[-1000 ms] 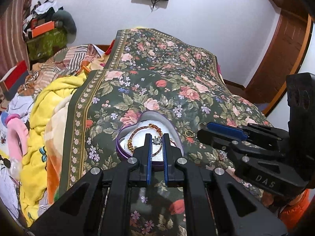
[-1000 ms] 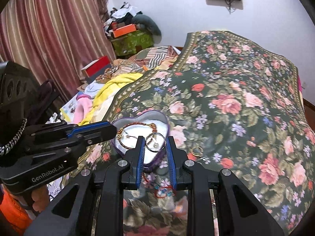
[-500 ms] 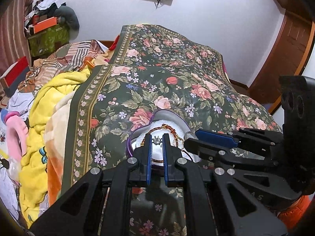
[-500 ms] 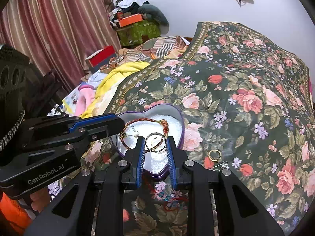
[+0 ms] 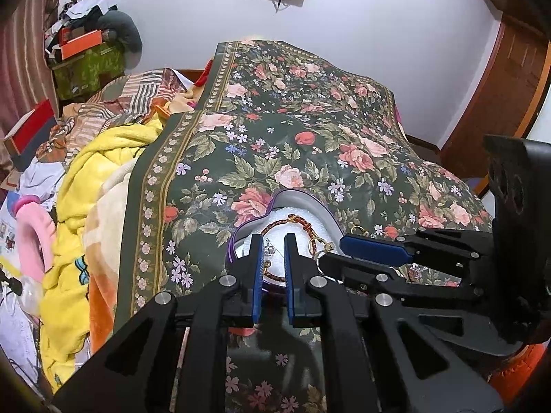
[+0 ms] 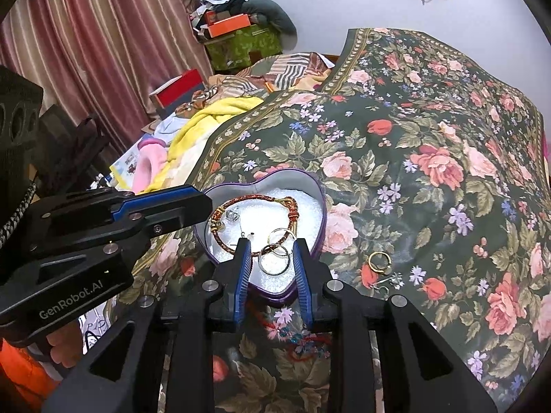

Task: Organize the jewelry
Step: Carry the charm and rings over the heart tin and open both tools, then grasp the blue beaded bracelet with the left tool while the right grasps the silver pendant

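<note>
Black left gripper (image 5: 273, 241), blue pads, silver screws, orange sleeve (image 6: 20, 371)

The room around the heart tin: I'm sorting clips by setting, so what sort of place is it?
Likely a bedroom: a floral bedspread over a bed, heaped blankets, striped curtains.

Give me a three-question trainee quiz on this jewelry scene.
1. True or false: the gold ring lies on the blanket, outside the tin.
2. The tin's shape: A round, B heart, C square?
3. Where does the braided bracelet lie?
Key: 1 true; 2 B; 3 in the tin.
</note>
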Demonstrator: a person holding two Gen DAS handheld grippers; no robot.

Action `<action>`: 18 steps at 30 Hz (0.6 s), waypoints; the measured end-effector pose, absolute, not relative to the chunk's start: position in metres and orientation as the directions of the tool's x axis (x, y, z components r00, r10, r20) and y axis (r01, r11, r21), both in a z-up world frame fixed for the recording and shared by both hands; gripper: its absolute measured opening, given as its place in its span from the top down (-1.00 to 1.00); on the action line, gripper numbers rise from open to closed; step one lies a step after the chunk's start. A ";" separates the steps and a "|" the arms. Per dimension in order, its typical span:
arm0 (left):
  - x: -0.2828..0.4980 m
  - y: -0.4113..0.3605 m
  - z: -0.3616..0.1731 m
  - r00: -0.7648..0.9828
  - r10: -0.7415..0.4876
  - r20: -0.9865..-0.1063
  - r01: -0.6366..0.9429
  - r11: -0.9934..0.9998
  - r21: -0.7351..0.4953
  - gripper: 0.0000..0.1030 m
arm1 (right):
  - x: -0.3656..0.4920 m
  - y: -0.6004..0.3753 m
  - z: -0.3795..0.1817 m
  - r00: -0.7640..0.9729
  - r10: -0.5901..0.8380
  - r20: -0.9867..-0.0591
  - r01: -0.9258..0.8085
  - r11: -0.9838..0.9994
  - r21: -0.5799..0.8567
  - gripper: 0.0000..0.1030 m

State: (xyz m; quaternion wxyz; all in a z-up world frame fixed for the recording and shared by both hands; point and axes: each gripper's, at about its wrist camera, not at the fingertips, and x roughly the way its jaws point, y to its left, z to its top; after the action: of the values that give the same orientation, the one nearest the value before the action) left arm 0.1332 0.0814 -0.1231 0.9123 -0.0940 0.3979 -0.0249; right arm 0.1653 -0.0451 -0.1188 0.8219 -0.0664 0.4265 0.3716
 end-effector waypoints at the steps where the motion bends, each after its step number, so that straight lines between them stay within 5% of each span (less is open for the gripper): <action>1: 0.133 0.081 -0.122 0.682 -0.117 -0.721 -0.031 0.982 -0.189 0.84 | 0.164 -0.048 -0.116 0.366 0.555 -0.747 -0.666 0.717 0.207 0.56; 7: 0.125 0.076 -0.113 0.684 -0.111 -0.721 -0.034 0.983 -0.183 0.75 | 0.158 -0.070 -0.097 0.419 0.554 -0.719 -0.639 0.743 0.200 0.56; 18: 0.104 0.046 -0.096 0.689 -0.101 -0.718 0.009 0.991 -0.130 0.24 | 0.150 -0.127 -0.077 0.513 0.503 -0.696 -0.547 0.816 0.187 0.50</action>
State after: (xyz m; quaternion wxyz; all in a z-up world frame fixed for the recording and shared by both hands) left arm 0.1039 0.0456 -0.0960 0.9172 -0.0581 0.3931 -0.0299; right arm 0.1498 -0.1269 -0.0770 0.8692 -0.0280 0.3905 0.3020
